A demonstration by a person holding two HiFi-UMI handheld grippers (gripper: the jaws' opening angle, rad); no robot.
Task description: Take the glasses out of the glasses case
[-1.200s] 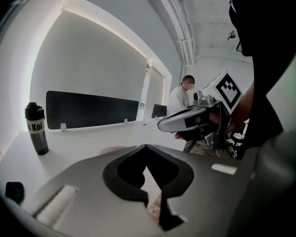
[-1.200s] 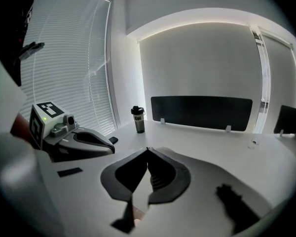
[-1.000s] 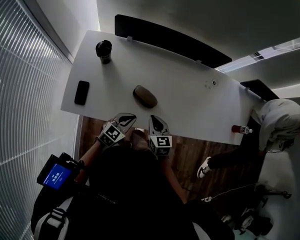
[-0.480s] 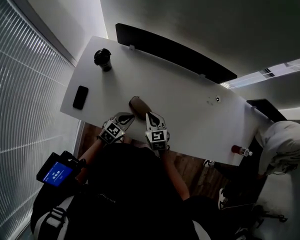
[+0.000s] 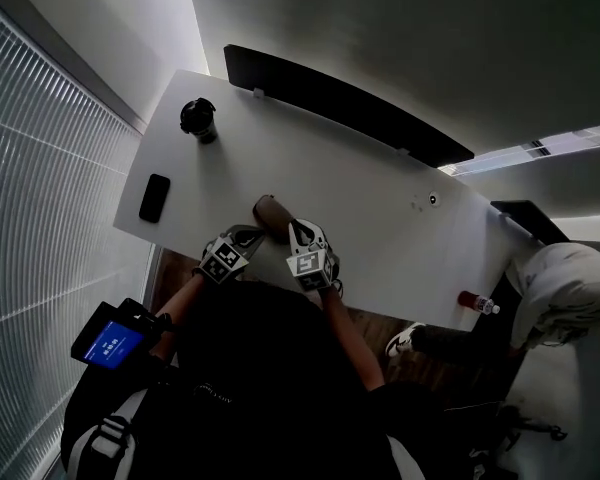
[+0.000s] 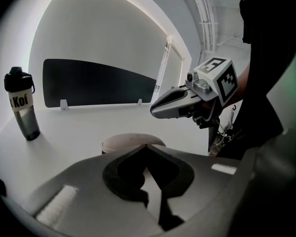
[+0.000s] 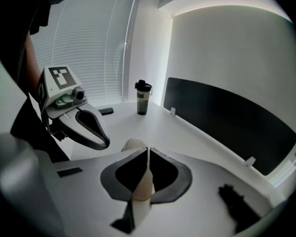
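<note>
A closed brown glasses case [image 5: 269, 210] lies on the white table [image 5: 360, 198] near its front edge. In the head view my left gripper [image 5: 255, 234] is just in front of the case on its left, and my right gripper [image 5: 299, 228] is close by on its right. The left gripper view shows shut jaws [image 6: 146, 145] with the case [image 6: 123, 141] right behind their tips. My right gripper [image 7: 147, 150] is also shut, hovering over the case [image 7: 131, 144]; nothing is held. The glasses are hidden inside.
A dark bottle [image 5: 198, 119] stands at the table's far left and a black phone [image 5: 154, 197] lies by the left edge. A dark partition [image 5: 340, 103] runs along the back. A red-capped bottle [image 5: 477, 303] and a seated person [image 5: 565, 288] are at the right.
Both grippers have moved forward and down over the table edge, closing in on the case from either side. The case has not moved.
</note>
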